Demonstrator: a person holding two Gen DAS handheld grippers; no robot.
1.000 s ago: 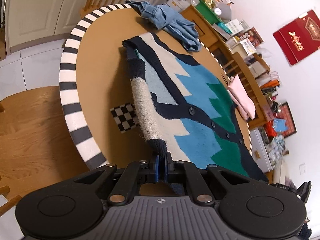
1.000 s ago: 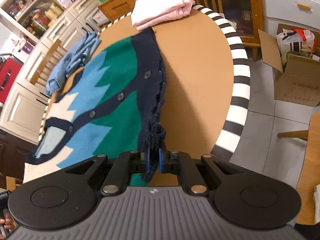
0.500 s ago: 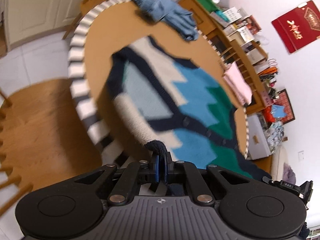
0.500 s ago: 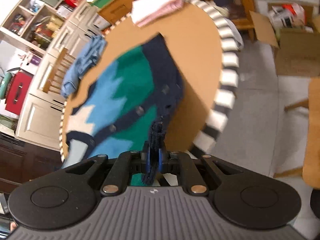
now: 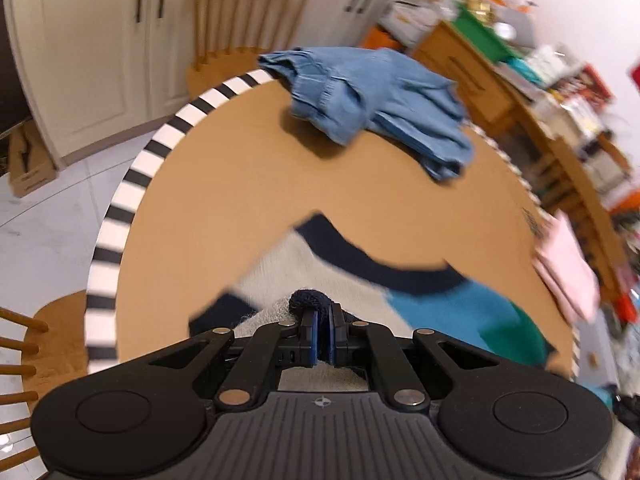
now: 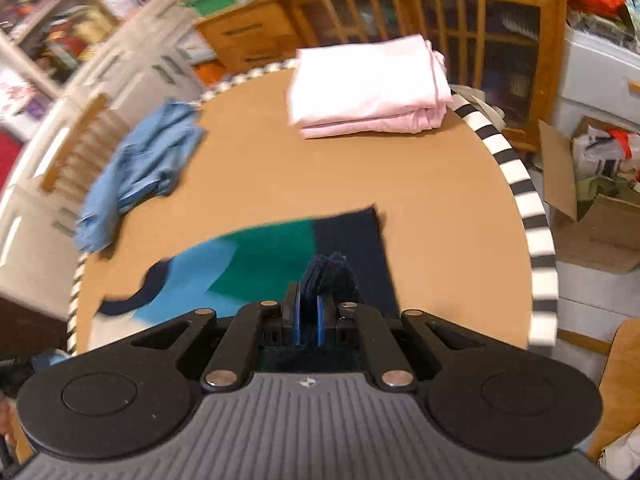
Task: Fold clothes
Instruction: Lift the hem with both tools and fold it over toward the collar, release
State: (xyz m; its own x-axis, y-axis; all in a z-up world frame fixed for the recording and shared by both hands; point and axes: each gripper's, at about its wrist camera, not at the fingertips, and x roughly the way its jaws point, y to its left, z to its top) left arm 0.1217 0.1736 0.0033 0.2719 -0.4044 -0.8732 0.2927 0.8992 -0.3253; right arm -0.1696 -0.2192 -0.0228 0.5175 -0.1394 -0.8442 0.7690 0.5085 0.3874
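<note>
A knitted cardigan (image 5: 432,300) in cream, navy, blue and green lies partly on the round brown table (image 5: 224,200). My left gripper (image 5: 320,332) is shut on its navy cuff and cream sleeve. My right gripper (image 6: 308,320) is shut on the navy hem of the cardigan (image 6: 260,256). Both hold the cloth lifted near the table's near edge. The frames are motion-blurred.
A crumpled blue denim garment (image 5: 372,96) lies at the far side of the table, also in the right wrist view (image 6: 136,176). A folded pink garment (image 6: 364,88) sits at the far edge. Wooden chairs (image 5: 236,12), cabinets and a cardboard box (image 6: 596,216) surround the table.
Both grippers have swung over the table with the cardigan edge held, folding the near side across. The garment now covers less of the table and the views point toward the far edge.
</note>
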